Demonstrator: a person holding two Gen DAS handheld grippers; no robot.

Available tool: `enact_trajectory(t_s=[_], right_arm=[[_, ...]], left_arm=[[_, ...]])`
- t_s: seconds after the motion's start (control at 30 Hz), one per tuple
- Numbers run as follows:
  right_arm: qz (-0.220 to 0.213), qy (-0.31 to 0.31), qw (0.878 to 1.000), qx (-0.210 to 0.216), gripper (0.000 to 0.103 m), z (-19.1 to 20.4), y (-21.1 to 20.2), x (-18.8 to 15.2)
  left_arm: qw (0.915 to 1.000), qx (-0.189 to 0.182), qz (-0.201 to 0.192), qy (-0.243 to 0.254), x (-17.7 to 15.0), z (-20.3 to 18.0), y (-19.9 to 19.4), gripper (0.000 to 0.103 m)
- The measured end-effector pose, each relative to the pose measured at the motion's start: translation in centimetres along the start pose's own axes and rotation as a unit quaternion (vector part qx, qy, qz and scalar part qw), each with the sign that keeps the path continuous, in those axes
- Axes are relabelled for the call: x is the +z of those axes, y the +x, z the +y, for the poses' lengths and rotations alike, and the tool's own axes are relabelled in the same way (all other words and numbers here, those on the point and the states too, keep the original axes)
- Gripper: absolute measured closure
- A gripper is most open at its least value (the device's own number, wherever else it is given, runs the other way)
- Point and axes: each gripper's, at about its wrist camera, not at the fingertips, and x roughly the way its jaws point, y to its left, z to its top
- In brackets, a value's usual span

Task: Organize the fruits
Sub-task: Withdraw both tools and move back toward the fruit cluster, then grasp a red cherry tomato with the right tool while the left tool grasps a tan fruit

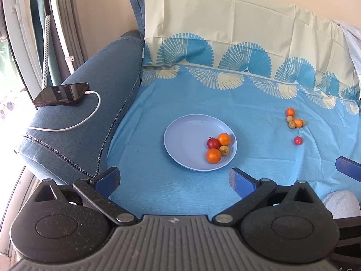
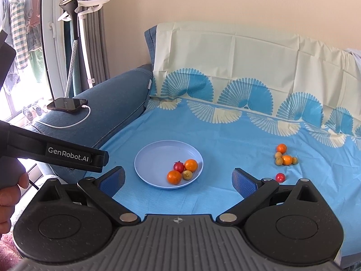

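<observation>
Right gripper (image 2: pixel 178 181), spread wide, partly hides one red fruit (image 2: pixel 280 177).

Smooth matt plastic plate (image 1: pixel 180 135), woven cloth sheet (image 1: pixel 203 99)

A black phone (image 1: pixel 61 94) with a white charging cable (image 1: pixel 74 122) lies on the blue sofa arm (image 1: pixel 90 122).

A: The plate (image 1: pixel 180 135) is pale lavender; on it lie two orange fruits (image 1: pixel 213 155), one dark red fruit (image 1: pixel 212 143) and one yellow-green fruit (image 1: pixel 224 150).

B: The sheet (image 1: pixel 191 99) is sky blue, with blue and cream fan patterns along its back edge. The sofa arm (image 1: pixel 106 72) is denim blue.
</observation>
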Motion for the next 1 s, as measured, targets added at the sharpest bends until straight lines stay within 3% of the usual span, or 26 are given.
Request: enact_trajectory(t_s=[0.43,0.63,0.8,1.0], right_arm=[[0.026,0.067,0.997,-0.017,0.003,-3.8,3.1,-1.0],[0.024,0.113,0.99,-0.083,0.003,-9.2,4.8,-1.7],[0.032,0.141,0.977,-0.158,0.003,-14.8,7.5,-3.0],[0.042,0.151,0.97,-0.188,0.003,-21.1,14.0,-4.9]], left_arm=[[0.9987,0.003,0.046,0.023,1.7,-3.1,4.4,0.0],[0.9972,-0.007,0.066,0.036,3.9,-6.8,8.0,0.0],[0.9951,-0.024,0.081,0.051,6.2,-11.2,12.0,0.0],[0.9939,-0.01,0.094,0.056,9.1,-14.8,16.9,0.0]])
